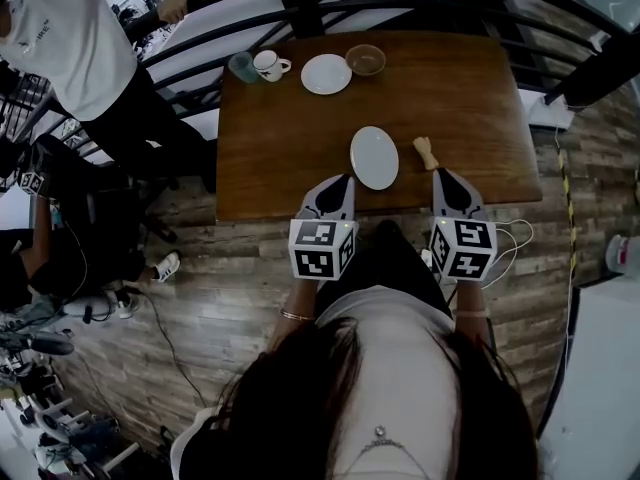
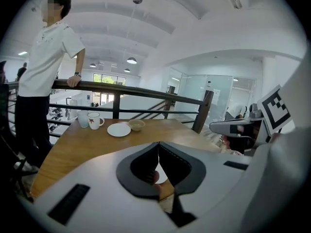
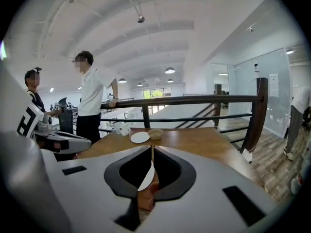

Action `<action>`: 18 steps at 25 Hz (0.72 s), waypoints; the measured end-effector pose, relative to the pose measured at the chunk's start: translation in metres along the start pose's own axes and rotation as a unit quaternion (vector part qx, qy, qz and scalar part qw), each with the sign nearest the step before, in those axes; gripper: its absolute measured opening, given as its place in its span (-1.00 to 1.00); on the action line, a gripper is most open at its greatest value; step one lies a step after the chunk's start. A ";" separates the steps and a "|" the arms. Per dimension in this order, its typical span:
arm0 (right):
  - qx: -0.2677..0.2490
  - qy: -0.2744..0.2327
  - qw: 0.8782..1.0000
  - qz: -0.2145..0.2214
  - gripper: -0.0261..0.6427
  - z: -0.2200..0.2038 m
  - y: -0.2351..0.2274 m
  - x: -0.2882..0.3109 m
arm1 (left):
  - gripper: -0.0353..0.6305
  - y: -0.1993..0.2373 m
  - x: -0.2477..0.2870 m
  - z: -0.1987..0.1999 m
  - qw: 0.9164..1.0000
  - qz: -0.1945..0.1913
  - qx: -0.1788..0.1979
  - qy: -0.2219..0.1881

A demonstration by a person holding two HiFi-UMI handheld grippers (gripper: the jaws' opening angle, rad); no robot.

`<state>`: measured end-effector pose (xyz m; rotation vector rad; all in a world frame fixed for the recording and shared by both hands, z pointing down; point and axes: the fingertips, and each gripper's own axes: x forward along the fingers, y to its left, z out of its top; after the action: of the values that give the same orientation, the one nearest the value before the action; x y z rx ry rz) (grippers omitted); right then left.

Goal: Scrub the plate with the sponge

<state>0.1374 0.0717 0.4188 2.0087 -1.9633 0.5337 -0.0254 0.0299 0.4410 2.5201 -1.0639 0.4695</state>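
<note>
Fingers of the left gripper (image 1: 344, 180) and of the right gripper (image 1: 441, 174) are pressed together with nothing between them, tips just over the near edge of the table (image 1: 270, 158); the plate (image 1: 374, 157) lies just ahead, between the two pairs of fingertips; the tan sponge (image 1: 426, 152) sits just beyond the right fingertips, beside the plate; well beyond, saucer (image 1: 326, 73), bowl (image 1: 366, 60) and cup (image 1: 268, 64) stand.

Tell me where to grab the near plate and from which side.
Probably grip the plate by its near rim, coming in low from the table's front edge. It lies flat, so only the thin rim offers a pinch, and that side faces the shut left hand-held gripper.
</note>
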 end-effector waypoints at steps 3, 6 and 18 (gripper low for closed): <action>-0.002 0.011 1.000 0.010 -0.81 -0.004 -0.007 0.011 | -0.86 0.002 0.009 -0.008 1.000 0.009 -0.012 0.010; -0.009 0.022 1.000 0.019 -0.80 -0.008 -0.012 0.020 | -0.86 0.005 0.017 -0.016 0.999 0.018 -0.026 0.019; -0.023 0.056 0.997 0.051 -0.80 -0.022 -0.030 0.051 | -0.86 0.010 0.043 -0.040 0.996 0.033 -0.068 0.052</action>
<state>0.1659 0.0371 0.4626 1.8172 -1.9988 0.6053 -0.0106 0.0153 0.4968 2.3216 -1.1035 0.5228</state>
